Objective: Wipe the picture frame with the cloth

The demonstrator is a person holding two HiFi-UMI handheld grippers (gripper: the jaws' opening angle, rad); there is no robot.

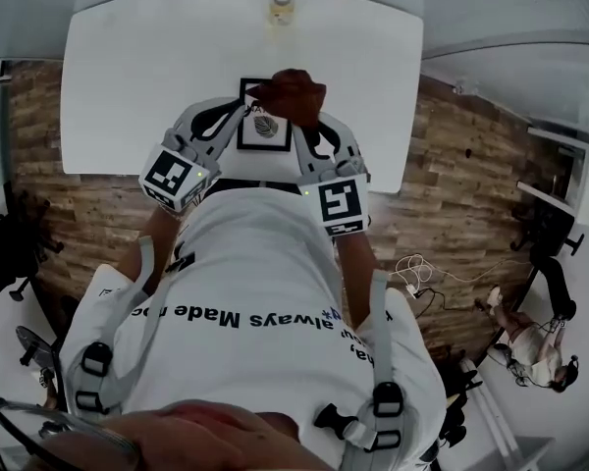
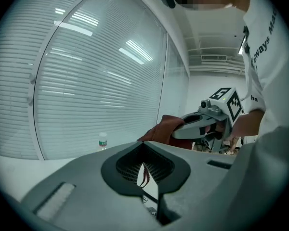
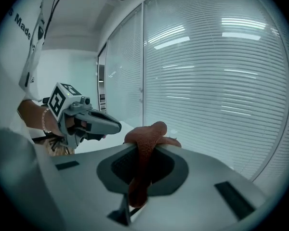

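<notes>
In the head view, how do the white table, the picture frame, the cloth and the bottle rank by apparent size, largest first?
1. white table, by far the largest.
2 and 3. cloth and picture frame: they look about alike, and the cloth covers part of the frame, so no ranking.
4. bottle, the smallest.

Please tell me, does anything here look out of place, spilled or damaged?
Nothing stands out. The picture frame sits on the white table with no visible damage. The red cloth, bunched in the right claw, is over the frame's far right corner. The bottle stands upright at the far edge. No spill shows.
</notes>
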